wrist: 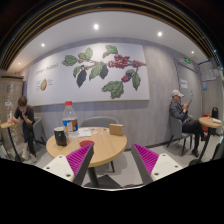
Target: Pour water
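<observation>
A clear water bottle with a red cap (69, 116) stands upright on a round wooden table (98, 147), near its far left edge. A dark cup or small holder (60, 137) stands just in front of the bottle. My gripper (112, 164) is open and empty, well back from the table, with its magenta pads (80, 158) spread wide. The table's near edge and its dark leg show between the fingers. The bottle is far beyond the left finger.
A brown box (117, 129) and some papers (88, 131) lie on the table. A grey chair (98, 123) stands behind it. A person (24, 122) sits at a table on the left, another person (181, 116) on the right. A leaf mural (100, 68) covers the back wall.
</observation>
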The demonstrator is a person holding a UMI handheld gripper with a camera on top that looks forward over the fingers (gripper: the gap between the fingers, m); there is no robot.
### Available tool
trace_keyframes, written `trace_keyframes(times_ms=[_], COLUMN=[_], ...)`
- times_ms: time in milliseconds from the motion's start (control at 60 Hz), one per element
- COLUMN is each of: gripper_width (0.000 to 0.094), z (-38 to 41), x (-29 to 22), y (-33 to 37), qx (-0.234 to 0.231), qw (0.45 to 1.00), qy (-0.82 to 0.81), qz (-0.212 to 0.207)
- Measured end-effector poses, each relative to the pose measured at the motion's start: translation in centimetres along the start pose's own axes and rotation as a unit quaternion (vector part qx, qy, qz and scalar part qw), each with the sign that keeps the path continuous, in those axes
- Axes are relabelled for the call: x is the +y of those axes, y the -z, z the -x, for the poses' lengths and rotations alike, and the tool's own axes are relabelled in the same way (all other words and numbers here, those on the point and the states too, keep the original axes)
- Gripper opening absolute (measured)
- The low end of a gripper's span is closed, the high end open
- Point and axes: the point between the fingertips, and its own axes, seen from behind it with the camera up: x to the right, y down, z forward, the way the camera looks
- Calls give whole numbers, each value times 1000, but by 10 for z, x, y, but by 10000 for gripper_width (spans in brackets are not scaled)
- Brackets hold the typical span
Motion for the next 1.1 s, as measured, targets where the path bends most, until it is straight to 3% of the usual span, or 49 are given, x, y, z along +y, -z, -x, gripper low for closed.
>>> trace_keyframes(times_ms=[17,283,400,417,500,683,867,1067,1100], gripper_width=[832,829,830,830,830,831,828,822,775], z=[0,5,37,39,69,129,191,182,180], x=[-17,-17,-16,2,-14,-1,8,-10,-12], y=[16,17,15,2,3,-53,-127,-178,-182], qx=[2,1,-28,-34,-50,-91,-79,-43,-39], qw=[1000,1000,999,999,999,995,996,999,999], qy=[1,7,15,15,18,27,35,3,-6], qz=[6,5,13,8,10,15,14,-5,-7])
